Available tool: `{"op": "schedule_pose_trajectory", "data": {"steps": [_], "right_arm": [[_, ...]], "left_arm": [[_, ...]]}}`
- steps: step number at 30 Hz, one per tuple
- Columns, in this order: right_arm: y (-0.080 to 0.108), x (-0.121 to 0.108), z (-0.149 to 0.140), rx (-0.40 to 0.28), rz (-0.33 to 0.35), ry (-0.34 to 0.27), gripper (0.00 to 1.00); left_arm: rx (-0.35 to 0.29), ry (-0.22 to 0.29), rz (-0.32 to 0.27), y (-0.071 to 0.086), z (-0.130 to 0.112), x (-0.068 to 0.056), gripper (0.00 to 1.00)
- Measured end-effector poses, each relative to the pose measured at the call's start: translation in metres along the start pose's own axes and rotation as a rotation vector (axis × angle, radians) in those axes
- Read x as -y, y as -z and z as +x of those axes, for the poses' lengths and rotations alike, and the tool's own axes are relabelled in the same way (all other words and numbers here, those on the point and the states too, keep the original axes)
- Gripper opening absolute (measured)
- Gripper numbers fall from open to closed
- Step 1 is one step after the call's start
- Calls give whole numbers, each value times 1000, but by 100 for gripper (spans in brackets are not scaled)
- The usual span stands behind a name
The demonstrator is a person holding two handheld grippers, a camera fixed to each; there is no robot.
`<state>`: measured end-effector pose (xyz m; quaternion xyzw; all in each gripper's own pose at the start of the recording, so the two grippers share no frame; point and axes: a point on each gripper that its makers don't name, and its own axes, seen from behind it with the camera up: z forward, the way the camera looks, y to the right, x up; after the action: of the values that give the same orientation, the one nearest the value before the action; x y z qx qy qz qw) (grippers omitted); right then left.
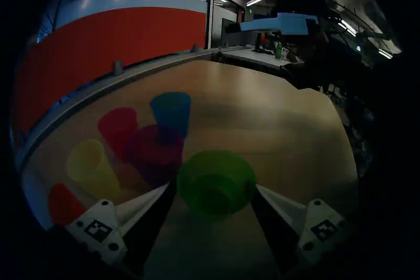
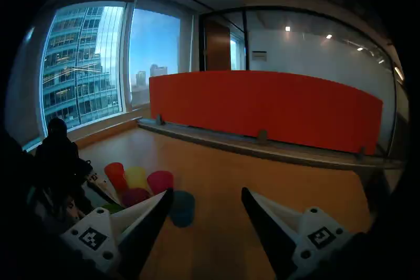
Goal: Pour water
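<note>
Green cup (image 1: 215, 185) nearest, mouth turned toward your left gripper (image 1: 212, 186), sitting between its fingers on the desk (image 1: 273, 122). Claw spread wide: one tip looks to touch the rim, the other sits just beside it, so there's no pinch you can count on. Water level not readable in this dim light through tinted plastic.

Just behind it, purple cup (image 1: 155, 151), close enough to crowd the grasp. Beside that, yellow cup (image 1: 89, 162) and an orange-red cup (image 1: 63, 204), both toward the desk's near corner. Beyond them, red cup (image 1: 118, 127), then blue cup (image 1: 170, 112). All of them are bunched along the desk edge that carries the red partition (image 1: 115, 43).

Your right gripper (image 2: 206, 192): fingers apart, nothing between them, over bare desk, with the blue cup just past one finger.

Risks, as judged from here:
- Closing off-centre means one tip shoves first, and the green cup skids or tips
- Squeezing hard could buckle the thin wall so the cup pops out
- Swinging the lift toward the partition knocks the purple cup into its neighbours
- Pouring with the receiving cup unsteadied lets a light cup topple and spill
</note>
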<state>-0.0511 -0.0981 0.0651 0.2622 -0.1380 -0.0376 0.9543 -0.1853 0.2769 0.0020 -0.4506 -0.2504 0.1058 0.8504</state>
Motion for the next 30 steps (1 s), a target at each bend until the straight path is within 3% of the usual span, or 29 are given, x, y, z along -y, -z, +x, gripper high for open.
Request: {"op": "schedule_pose_trajectory", "data": {"steps": [18, 30], "right_arm": [[0, -3, -2, 1, -3, -7, 100], [-5, -1, -7, 13, 0, 6, 100]], "left_arm": [[-10, 15, 17, -2, 3, -1, 87], [-20, -15, 28, 6, 3, 1, 86]]}}
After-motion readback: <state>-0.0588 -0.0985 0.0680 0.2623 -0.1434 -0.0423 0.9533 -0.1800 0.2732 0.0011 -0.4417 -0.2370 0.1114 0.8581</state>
